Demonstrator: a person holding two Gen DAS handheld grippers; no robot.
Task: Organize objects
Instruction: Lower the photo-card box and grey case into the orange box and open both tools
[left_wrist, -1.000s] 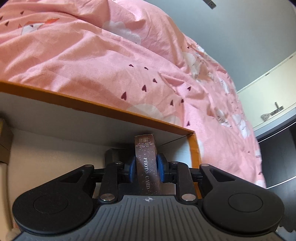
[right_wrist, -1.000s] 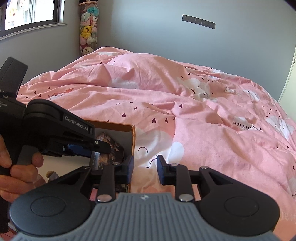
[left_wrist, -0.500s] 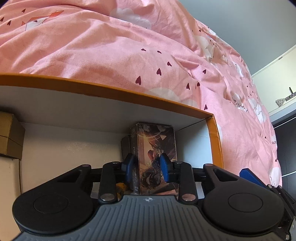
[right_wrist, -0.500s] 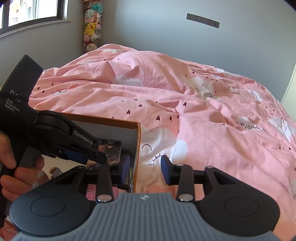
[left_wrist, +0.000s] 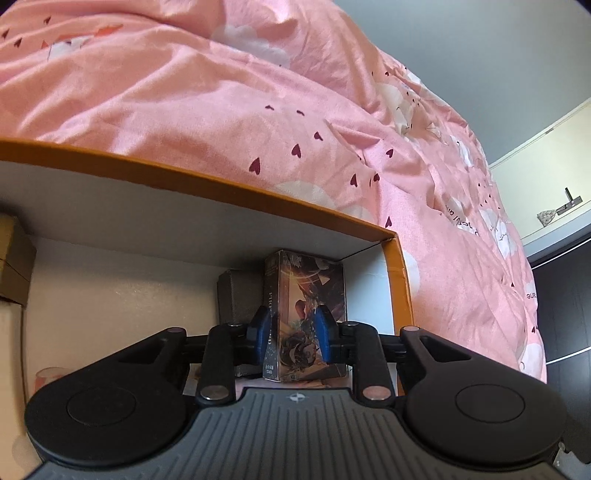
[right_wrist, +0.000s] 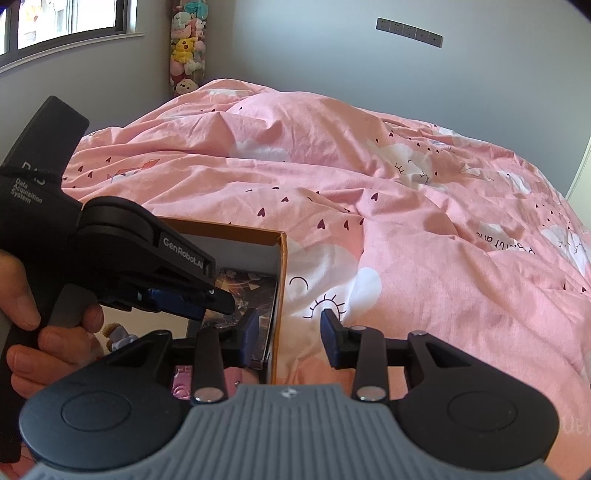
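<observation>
Pink bedding (right_wrist: 406, 229) printed with hearts and clouds fills the room behind an orange-rimmed storage box (left_wrist: 236, 190) that sits on the bed, and everything below is placed relative to that box. Inside its far right corner stands the photo card box (left_wrist: 308, 310), upright on its short end, its long axis running bottom to top and its illustrated face turned toward the left wrist camera, with a dark grey block (left_wrist: 236, 299) just beside it on the left. The left gripper (left_wrist: 290, 332) has just been closing further and its blue pads press the card box low down on both sides, so it is held. The right gripper (right_wrist: 290, 336) hovers with its jaws standing apart and nothing gripped, straddling the storage box's right wall, one pad inside and one outside over the bedding. My judgement is that the card box is being settled into the corner, and the risk lies in the release: the grip sits near the base of a tall, narrow thing, so a sideways tug as the pads let go could tip it against the grey block or flat onto the floor of the storage box. Soft bedding under the storage box may also let it shift if the right gripper bumps its wall.
</observation>
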